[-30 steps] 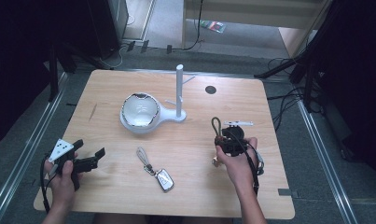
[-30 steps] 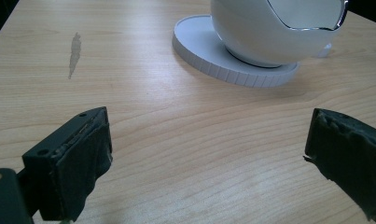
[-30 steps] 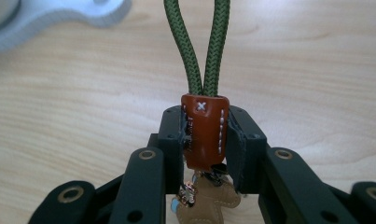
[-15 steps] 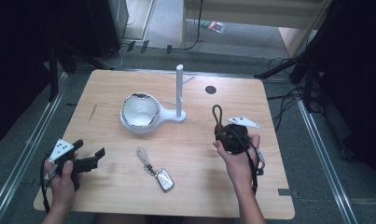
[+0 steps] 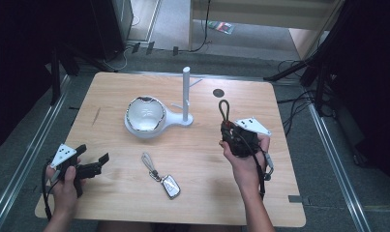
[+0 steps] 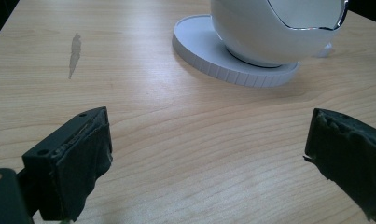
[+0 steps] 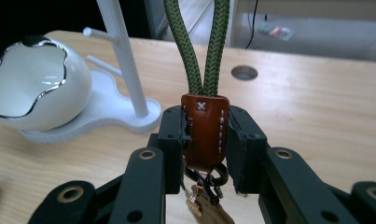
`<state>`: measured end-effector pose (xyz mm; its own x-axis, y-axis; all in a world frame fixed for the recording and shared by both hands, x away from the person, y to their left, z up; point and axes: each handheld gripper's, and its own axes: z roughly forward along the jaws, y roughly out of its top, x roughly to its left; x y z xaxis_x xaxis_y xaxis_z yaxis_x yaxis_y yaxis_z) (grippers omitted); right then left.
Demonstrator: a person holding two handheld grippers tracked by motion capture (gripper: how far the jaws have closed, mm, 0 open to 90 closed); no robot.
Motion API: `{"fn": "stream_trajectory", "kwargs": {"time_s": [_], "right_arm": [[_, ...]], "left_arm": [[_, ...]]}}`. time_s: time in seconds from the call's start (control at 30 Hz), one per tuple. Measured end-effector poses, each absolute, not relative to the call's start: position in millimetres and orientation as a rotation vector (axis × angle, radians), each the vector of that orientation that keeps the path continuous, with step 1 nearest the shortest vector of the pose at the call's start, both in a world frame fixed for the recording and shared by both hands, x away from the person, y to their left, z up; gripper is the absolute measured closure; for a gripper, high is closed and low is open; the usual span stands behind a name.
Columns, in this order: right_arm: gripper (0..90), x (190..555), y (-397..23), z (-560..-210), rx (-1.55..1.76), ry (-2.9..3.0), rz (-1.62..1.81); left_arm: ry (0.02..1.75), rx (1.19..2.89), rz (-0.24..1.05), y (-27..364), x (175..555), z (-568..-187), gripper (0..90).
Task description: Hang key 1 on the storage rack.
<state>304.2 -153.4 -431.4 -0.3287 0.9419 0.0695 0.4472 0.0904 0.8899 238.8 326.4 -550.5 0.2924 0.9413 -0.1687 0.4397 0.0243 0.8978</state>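
Nearest, the right hand-held gripper (image 7: 205, 140) is clenched on a keychain's (image 7: 204, 128) brown leather tab, its green cord loop rising upward above the table's (image 5: 279, 193) right side. Left hand-held gripper (image 5: 88, 164) rests released, near left.

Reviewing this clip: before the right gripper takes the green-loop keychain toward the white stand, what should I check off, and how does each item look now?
1. Right gripper shut on the keychain at its brown leather tab: ok.
2. Green loop free above the jaws, untwisted: ok.
3. White stand upright, its side peg bare: ok.
4. Table between gripper and stand unobstructed: ok.
5. Left gripper open, parked near the table's left edge: ok.
6. Loop wide enough for the peg: cannot tell.
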Motion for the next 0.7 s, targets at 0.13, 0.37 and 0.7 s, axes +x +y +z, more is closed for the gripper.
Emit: {"fn": "stream_trajectory", "kwargs": {"time_s": [0.13,0.37,0.7], "right_arm": [[70.4,307,-151,-428,1.319,1.820,1.216],[70.4,314,-148,-424,1.305,1.813,1.264],[70.3,330,-134,-418,1.222,1.827,1.334]], "left_arm": [[1.309,1.589,0.663,324,239,-550,1.1],[1.308,1.590,0.664,325,239,-551,1.2],[1.308,1.591,0.668,324,239,-550,1.2]]}}
